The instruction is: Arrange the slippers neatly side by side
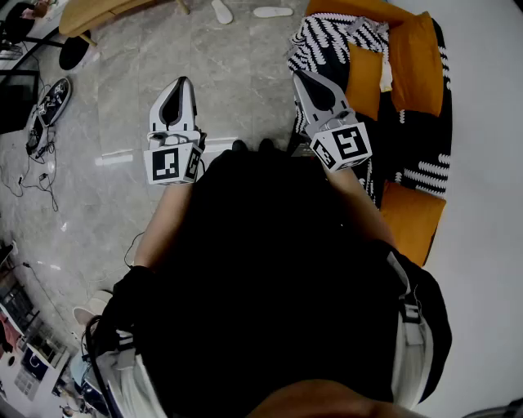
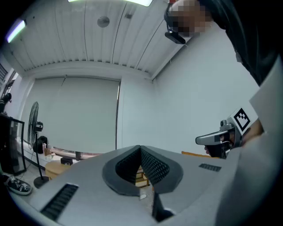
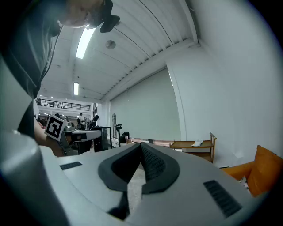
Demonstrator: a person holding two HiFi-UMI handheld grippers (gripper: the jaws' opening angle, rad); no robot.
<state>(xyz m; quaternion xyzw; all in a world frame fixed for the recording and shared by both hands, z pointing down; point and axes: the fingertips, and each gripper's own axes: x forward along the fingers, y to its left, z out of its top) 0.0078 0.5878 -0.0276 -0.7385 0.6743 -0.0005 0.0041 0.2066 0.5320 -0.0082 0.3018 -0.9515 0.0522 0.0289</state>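
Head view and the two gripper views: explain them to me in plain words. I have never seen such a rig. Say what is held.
There is no robot here. A person holds a two-jaw gripper in each hand. The head view comes from a camera on the person's head, looking down past a dark-clothed body. It shows the left gripper at the left and the right gripper at the right, each with a marker cube. The other two pictures come from cameras riding on the grippers, looking along their jaws into the room. In both, the jaws are together with nothing between them, so nothing is held. On the grey floor, two white slippers lie well ahead of the grippers. Orange cushions are at the right and a sneaker at the left.
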